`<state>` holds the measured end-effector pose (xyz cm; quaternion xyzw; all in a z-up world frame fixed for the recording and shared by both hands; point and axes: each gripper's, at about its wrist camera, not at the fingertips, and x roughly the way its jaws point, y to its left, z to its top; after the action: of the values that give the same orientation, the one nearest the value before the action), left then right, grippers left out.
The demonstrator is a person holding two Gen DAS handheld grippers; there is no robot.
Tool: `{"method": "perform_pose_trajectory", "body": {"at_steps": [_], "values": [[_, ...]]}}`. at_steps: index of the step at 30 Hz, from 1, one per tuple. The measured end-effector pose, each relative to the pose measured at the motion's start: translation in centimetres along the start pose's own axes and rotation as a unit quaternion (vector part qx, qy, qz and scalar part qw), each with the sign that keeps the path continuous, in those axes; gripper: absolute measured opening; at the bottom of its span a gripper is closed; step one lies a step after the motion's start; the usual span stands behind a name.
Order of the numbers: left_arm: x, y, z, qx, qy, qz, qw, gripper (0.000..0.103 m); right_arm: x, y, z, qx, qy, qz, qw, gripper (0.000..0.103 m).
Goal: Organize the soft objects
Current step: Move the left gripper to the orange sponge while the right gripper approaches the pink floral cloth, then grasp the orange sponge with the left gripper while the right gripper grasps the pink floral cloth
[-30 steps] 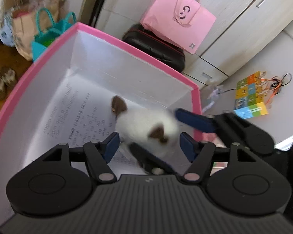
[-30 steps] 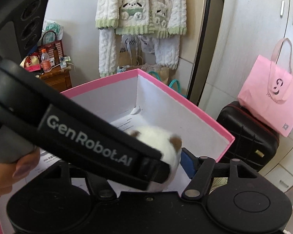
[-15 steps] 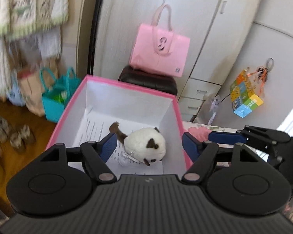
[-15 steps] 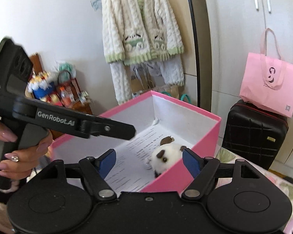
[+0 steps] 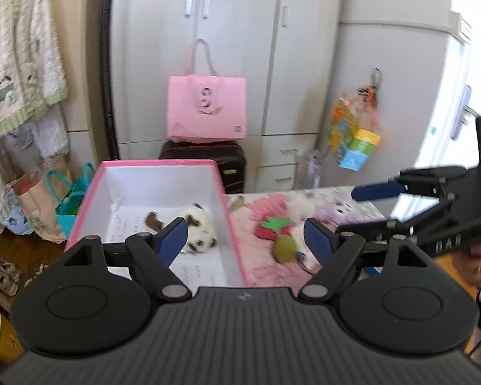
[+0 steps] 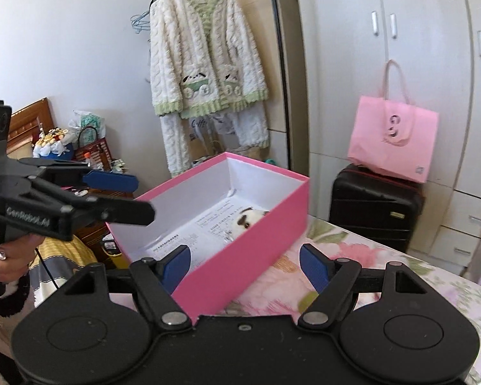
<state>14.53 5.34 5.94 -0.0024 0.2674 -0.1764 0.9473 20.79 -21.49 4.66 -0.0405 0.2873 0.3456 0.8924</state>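
Observation:
A white and brown plush toy [image 5: 198, 231] [image 6: 250, 219] lies free on printed paper inside the pink box [image 5: 157, 162] [image 6: 256, 247]. My left gripper [image 5: 245, 240] [image 6: 128, 195] is held back from the box, its jaws opening with nothing between them. The right gripper [image 6: 245, 264] [image 5: 365, 207] is open and empty, hovering before the box's near corner. On the floral bedspread [image 5: 256, 266] right of the box lie a red strawberry plush [image 5: 272, 227], a green round plush [image 5: 285, 243], a white fluffy toy [image 5: 299, 207] and a lilac one [image 5: 338, 208].
Behind the box a pink tote bag [image 5: 206, 107] rests on a black suitcase [image 5: 208, 157] against white wardrobes. A knitted cardigan [image 6: 205, 64] hangs on the left wall above a teal bag [image 5: 70, 199]. A colourful cube [image 5: 352, 141] hangs at the right. Shoes [image 5: 3, 276] lie on the floor.
Both grippers have drawn back and up out of the pink box, leaving the white and brown plush lying inside. The left jaws have widened.

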Motion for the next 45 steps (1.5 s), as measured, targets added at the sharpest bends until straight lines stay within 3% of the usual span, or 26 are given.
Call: {"method": "perform_pose_trajectory", "body": {"at_steps": [11, 14, 20, 30, 40, 45], "values": [[0.7, -7.2, -5.2, 0.035, 0.029, -0.073, 0.9963, 0.08, -7.1, -2.5, -6.4, 0.011, -0.011, -0.061, 0.998, 0.08], [2.1, -8.9, -6.5, 0.039, 0.052, -0.108, 0.992, 0.08, -7.9, -3.2, -8.1, 0.017, -0.005, -0.068, 0.998, 0.08], [5.0, -11.0, -8.6, 0.051, 0.094, -0.133, 0.9854, 0.08, -7.8, -4.4, -10.7, 0.021, 0.007, -0.073, 0.997, 0.08], [10.7, -11.8, -11.1, 0.058, 0.134, -0.117, 0.9824, 0.08, -4.7, -7.1, -13.4, 0.015, 0.015, -0.045, 0.999, 0.08], [14.2, -11.7, -11.9, 0.066, 0.131, -0.08, 0.9859, 0.08, 1.0, -9.5, -12.6, -0.01, 0.025, -0.02, 0.999, 0.081], [15.2, -11.6, -12.2, 0.077, 0.13, -0.079, 0.9853, 0.07, 4.3, -10.1, -11.9, -0.038, 0.043, -0.013, 0.998, 0.084]]}}
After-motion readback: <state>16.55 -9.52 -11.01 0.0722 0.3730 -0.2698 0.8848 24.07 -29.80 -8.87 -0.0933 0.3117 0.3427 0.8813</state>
